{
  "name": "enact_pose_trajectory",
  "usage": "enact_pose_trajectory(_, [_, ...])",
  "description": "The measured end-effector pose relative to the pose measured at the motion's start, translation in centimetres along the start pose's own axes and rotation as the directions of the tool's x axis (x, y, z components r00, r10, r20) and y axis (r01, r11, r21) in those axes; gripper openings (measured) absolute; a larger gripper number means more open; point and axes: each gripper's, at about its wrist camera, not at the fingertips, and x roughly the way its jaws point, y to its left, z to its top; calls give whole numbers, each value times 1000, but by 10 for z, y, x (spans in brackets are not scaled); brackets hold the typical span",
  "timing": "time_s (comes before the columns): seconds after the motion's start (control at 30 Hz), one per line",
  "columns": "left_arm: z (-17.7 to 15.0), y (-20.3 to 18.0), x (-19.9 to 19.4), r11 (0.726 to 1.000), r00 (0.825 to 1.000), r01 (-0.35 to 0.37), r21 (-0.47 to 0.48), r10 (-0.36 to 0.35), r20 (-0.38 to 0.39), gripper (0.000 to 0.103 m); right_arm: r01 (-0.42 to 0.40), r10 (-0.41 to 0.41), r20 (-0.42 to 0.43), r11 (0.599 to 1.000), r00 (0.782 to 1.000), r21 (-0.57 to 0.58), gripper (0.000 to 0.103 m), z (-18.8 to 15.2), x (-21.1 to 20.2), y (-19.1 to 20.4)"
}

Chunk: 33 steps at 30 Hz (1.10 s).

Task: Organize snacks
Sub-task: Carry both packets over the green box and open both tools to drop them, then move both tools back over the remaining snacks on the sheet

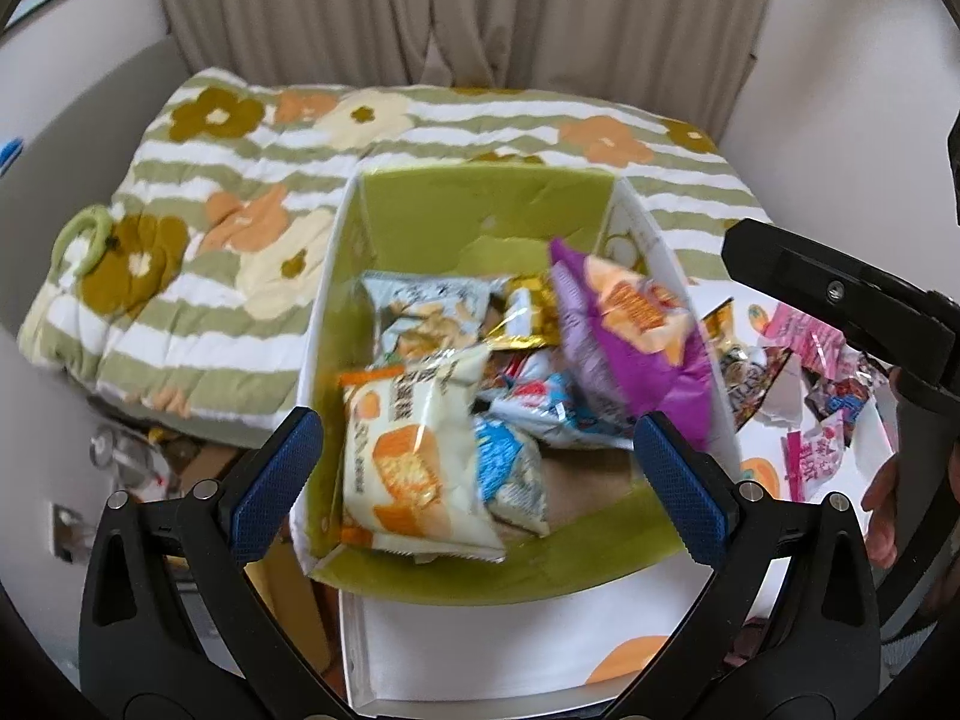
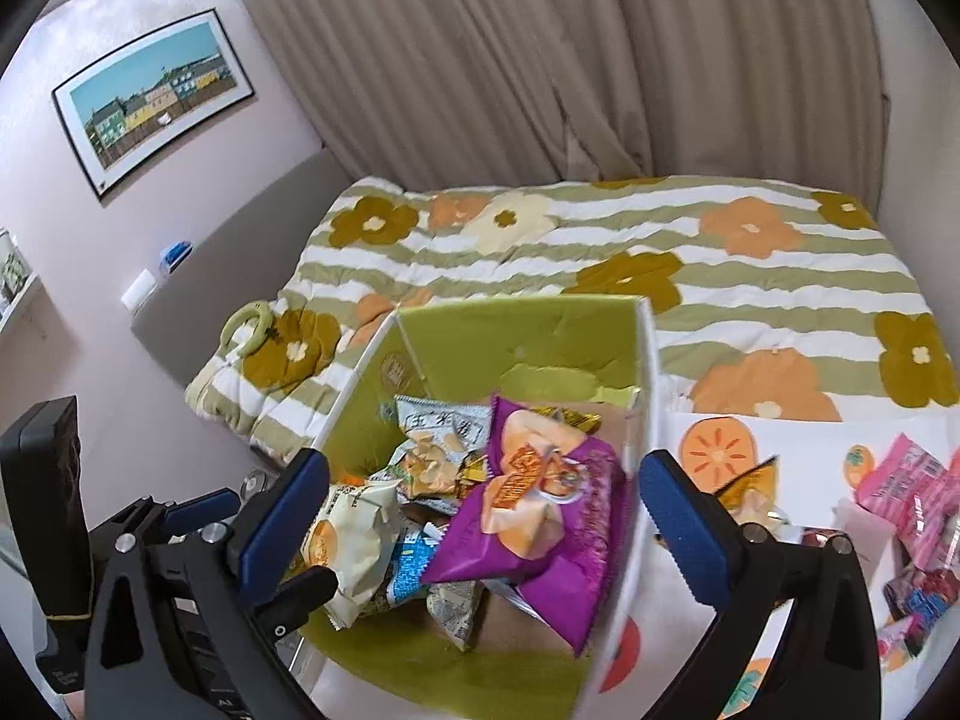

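Observation:
A white box with a green inside (image 1: 480,210) (image 2: 540,336) holds several snack packets. A purple packet (image 1: 636,336) (image 2: 540,516) lies blurred on top of the pile at the box's right side, free of any pad. A white-and-orange bread packet (image 1: 414,462) (image 2: 348,546) lies at the left. My left gripper (image 1: 480,486) hangs open over the box's near end, holding nothing. My right gripper (image 2: 485,516) stands wide open just above the purple packet, its pads clear of it. In the left wrist view, the right gripper's body (image 1: 840,306) shows at the right.
Loose pink and dark packets (image 1: 804,330) (image 2: 900,480) lie right of the box on a white cloth with orange fruit prints (image 2: 717,450). A bed with a green-striped flowered quilt (image 2: 660,252) fills the space behind. The left gripper's body (image 2: 180,540) is close at the lower left.

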Motion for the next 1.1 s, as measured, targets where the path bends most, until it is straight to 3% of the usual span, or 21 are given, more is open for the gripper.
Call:
enact_pose_trajectory(0.3, [22, -55, -18, 997, 998, 7, 77, -12, 64, 103, 45, -52, 102, 996, 993, 71, 103, 8, -61, -35])
enact_pose_trajectory(0.6, [26, -155, -17, 995, 995, 38, 94, -46, 84, 103, 81, -88, 128, 995, 988, 61, 103, 2, -112, -106])
enact_pose_trajectory(0.93, [4, -258, 14, 994, 997, 66, 86, -68, 23, 103, 145, -152, 89, 986, 984, 84, 103, -17, -158, -216])
enact_pose_trajectory(1.1, [-18, -303, 43, 991, 994, 105, 81, -101, -52, 103, 169, -174, 38, 981, 984, 99, 103, -39, -165, -266])
